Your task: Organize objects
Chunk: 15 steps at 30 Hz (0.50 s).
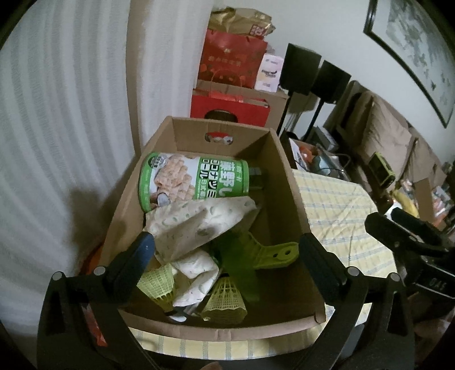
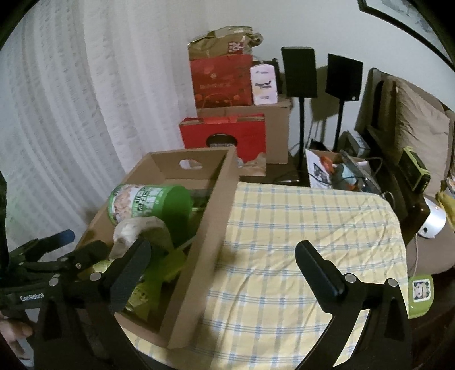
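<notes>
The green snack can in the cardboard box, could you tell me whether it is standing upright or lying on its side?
On its side. The green snack can lies across the cardboard box, resting partly on the crumpled cloth.

Dim indoor light; fisheye-warped edges; right view perhaps slightly blurred.

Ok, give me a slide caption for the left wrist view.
Open left gripper above cardboard box holding green can, cloth and shuttlecocks.

wall: white (image 2: 327,25) | curtain: sheer white (image 2: 71,99) | 2 black speakers (image 2: 300,71)
</notes>
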Motion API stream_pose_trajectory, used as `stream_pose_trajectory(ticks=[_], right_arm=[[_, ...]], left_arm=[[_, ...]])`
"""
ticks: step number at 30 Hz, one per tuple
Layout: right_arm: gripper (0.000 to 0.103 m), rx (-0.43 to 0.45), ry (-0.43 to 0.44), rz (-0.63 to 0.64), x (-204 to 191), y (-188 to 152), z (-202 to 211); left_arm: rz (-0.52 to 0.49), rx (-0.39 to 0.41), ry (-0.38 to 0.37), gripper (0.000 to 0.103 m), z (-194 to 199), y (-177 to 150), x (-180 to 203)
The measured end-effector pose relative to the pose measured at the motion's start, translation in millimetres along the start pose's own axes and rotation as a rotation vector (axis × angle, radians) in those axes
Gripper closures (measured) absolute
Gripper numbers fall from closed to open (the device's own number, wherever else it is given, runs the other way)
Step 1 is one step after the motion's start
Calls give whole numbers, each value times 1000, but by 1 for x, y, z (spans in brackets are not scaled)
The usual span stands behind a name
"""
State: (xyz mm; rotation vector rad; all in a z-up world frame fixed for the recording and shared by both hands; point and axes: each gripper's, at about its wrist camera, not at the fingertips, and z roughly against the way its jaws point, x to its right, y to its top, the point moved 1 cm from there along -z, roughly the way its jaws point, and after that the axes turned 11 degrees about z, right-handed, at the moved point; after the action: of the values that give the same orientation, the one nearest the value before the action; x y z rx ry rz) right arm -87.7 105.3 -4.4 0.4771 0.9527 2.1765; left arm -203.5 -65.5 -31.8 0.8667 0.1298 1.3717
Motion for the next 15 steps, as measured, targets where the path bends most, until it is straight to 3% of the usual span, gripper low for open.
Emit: stream_pose_trajectory(ticks=[8, 15], right_arm=[[0, 5, -30, -7, 15, -10, 13], [0, 2, -52, -26, 30, -27, 27]], left_arm=[[-50, 24, 59, 0, 8, -10, 18], [-23, 10, 20, 0, 16, -21, 24]])
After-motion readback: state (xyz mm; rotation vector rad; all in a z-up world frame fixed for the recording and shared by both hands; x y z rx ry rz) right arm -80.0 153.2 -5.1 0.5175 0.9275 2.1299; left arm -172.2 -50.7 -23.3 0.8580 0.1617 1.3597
